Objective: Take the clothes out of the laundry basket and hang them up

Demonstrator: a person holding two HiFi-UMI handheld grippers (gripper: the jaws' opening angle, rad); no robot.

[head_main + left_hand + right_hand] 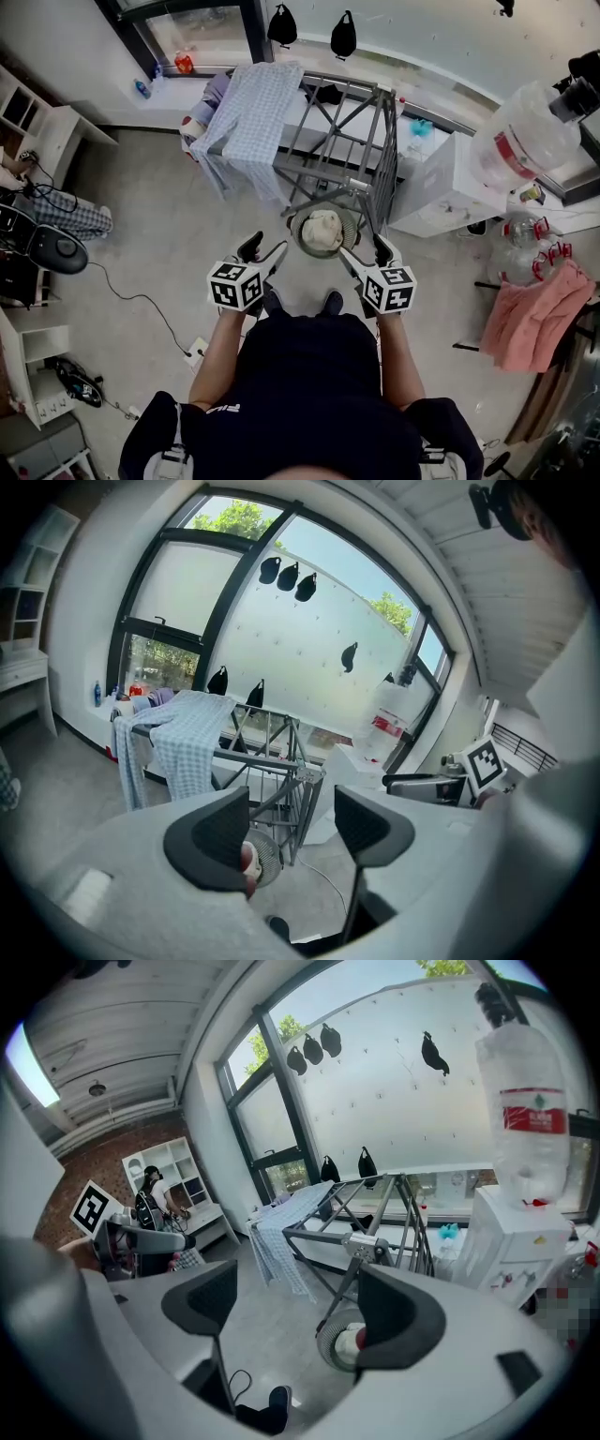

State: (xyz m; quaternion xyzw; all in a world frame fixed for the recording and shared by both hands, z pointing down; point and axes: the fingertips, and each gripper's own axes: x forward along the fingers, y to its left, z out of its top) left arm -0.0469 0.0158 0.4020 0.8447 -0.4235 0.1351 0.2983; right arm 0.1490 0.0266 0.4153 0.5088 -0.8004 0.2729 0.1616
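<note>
Below, cream garment (322, 231) in basket (293, 228) looks soft, light, limp; pinch a top fold. Left tool (265, 249), right tool (366, 251) spread, empty.

Round grey mesh basket (294, 234) upright on floor at foot of grey metal rack (384, 155), w/ pale crumpled cloth (323, 230) inside. Blue-checked shirt (251, 122) draped over rack's left end.

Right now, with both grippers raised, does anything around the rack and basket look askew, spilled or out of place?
Nothing is spilled or damaged. Only the checked shirt looks untidy: it hangs lopsided, bunched over the left end of the drying rack, one side trailing lower. The laundry basket stands upright at the rack's foot, with a pale garment inside.
</note>
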